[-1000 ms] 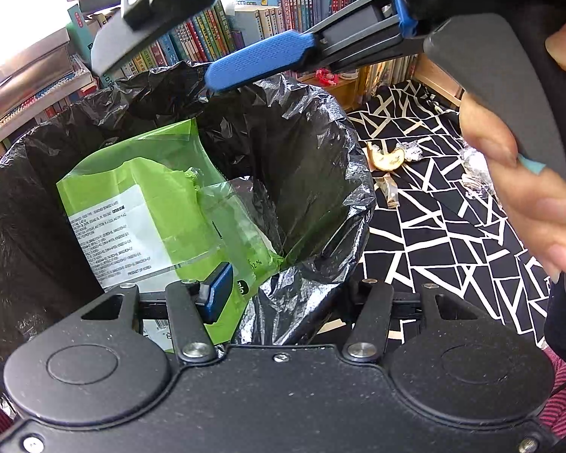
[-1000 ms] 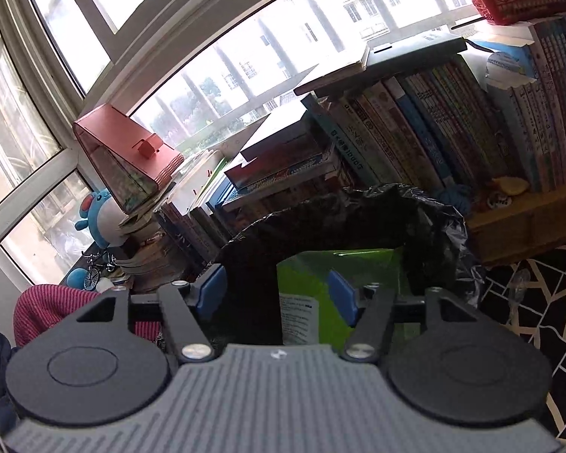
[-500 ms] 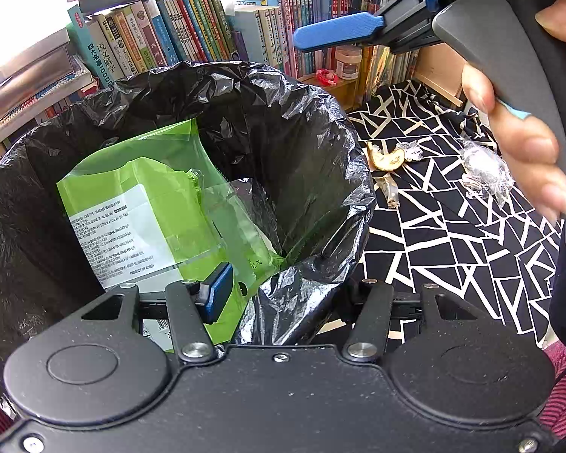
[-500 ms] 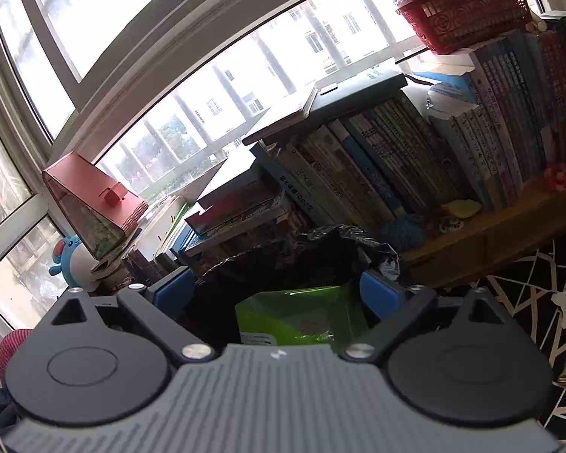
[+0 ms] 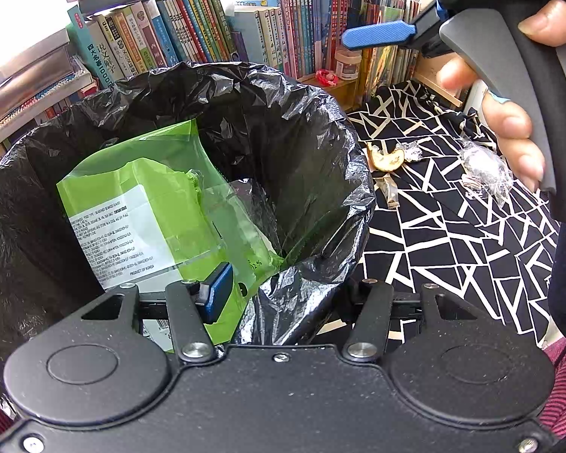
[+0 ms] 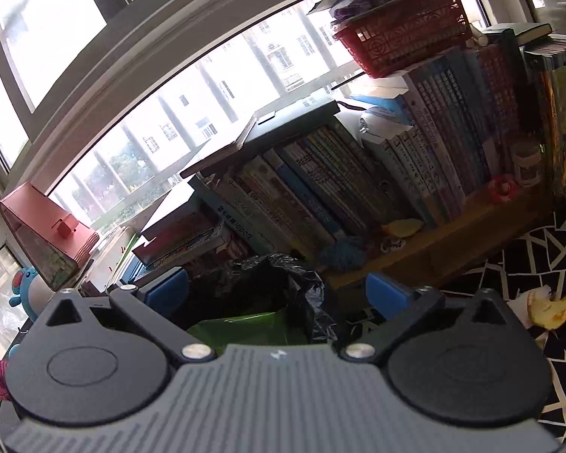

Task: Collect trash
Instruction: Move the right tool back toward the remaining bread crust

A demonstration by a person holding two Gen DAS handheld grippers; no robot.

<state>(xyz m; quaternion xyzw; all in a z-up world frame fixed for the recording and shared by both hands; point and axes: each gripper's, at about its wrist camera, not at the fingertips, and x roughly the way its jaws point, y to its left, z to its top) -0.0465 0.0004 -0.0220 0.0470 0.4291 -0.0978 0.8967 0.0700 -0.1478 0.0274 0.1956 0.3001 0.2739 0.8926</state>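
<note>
A bin with a black liner [image 5: 332, 173] fills the left wrist view, and a green snack packet [image 5: 151, 204] leans inside it. My left gripper [image 5: 279, 298] sits at the near rim, closed on the bunched liner; one blue finger [image 5: 217, 296] is inside the bin and the other is hidden behind the plastic. My right gripper [image 6: 277, 290] is open and empty, above and behind the bin, with its blue finger [image 5: 377, 34] and the person's hand [image 5: 509, 132] at the upper right. A fruit scrap [image 5: 386, 160], a foil ball [image 5: 409, 151] and a crumpled clear wrapper [image 5: 485, 177] lie on the patterned floor.
A low wooden shelf packed with books [image 6: 339, 188] runs behind the bin, with a red basket [image 6: 403, 41] on top and windows above. The black-and-white patterned floor [image 5: 452, 249] spreads to the right. A small wrapper [image 5: 390, 192] lies near the bin.
My right gripper has opened wider and pulled up and to the right, away from over the bin. The green packet, the bin and my left gripper have stayed put.
</note>
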